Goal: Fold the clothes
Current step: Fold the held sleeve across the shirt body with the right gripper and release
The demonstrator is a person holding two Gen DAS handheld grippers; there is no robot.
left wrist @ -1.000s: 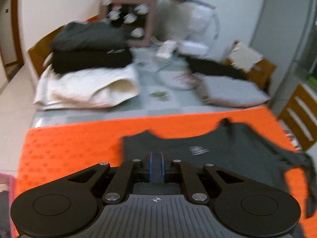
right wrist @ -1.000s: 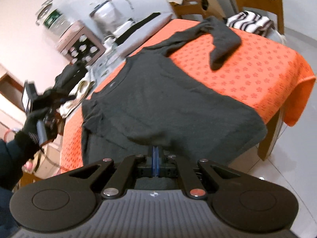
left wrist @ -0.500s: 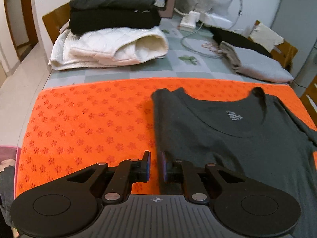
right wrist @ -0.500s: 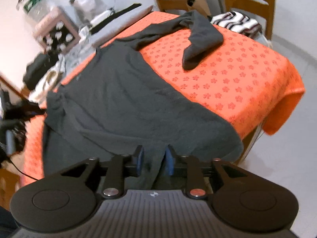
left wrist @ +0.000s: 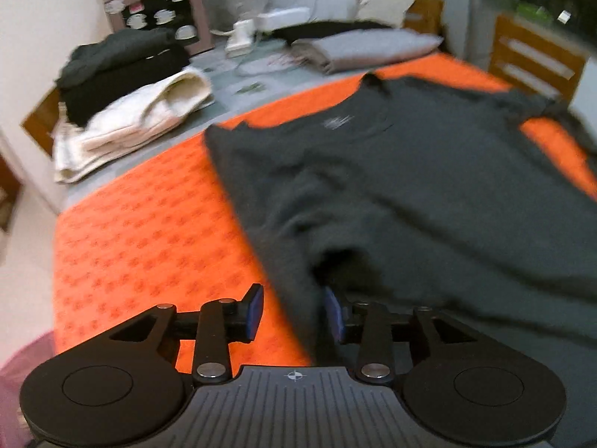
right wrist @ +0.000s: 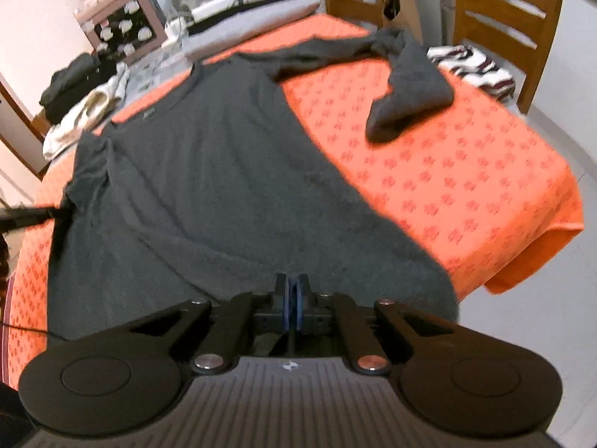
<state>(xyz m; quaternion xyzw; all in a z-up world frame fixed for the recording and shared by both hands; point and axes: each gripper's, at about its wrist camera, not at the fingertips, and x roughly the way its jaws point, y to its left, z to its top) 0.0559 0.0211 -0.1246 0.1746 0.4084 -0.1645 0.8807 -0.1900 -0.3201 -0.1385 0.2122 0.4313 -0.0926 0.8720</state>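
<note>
Lying spread on the orange tablecloth (right wrist: pixel 466 156), the dark grey long-sleeved shirt (right wrist: pixel 209 171) has its hem at the cloth's near edge. Right gripper (right wrist: pixel 292 298): jaws closed, pinching the hem. Left gripper (left wrist: pixel 293 311): jaws opening, the shirt's side edge between them, pads not pressing. One sleeve (right wrist: pixel 406 86) lies bent on the cloth.
</note>
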